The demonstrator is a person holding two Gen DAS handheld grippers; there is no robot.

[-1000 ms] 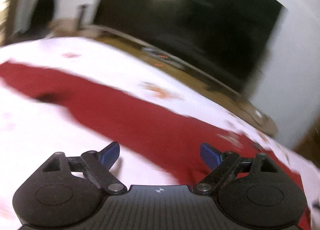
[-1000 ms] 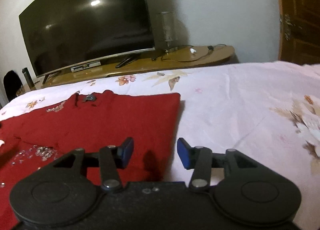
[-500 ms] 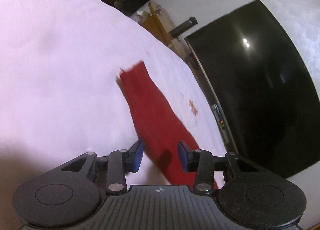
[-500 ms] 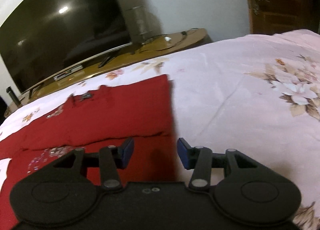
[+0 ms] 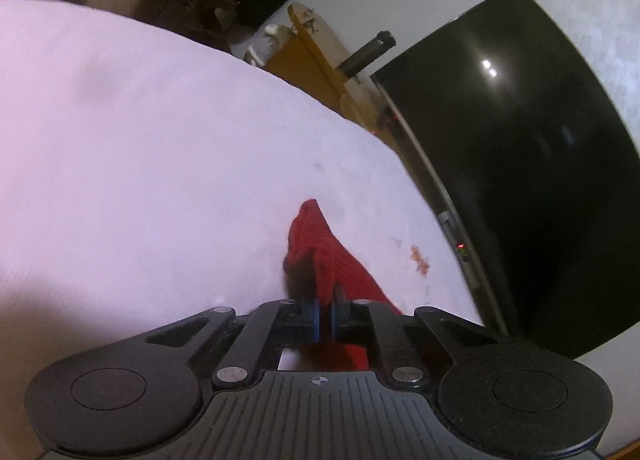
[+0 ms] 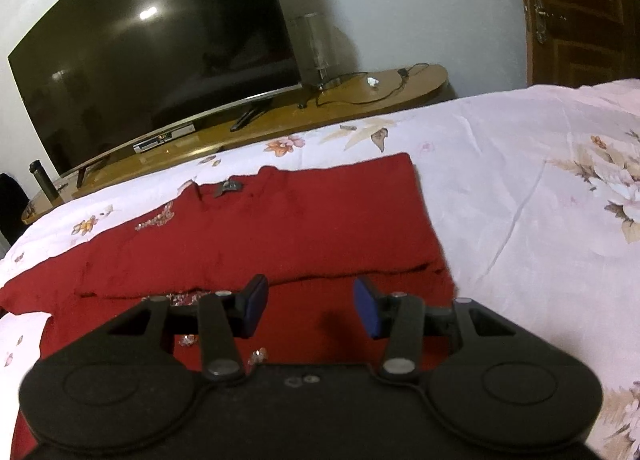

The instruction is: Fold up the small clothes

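The left wrist view sat low, tilted, close over the pale floral bedsheet (image 5: 160,147), facing the curved black television (image 5: 520,163). The right wrist view faced that television (image 6: 152,55) squarely from farther back.

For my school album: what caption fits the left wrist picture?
Left gripper pinches the red sleeve on the pale bedsheet beside a dark TV.
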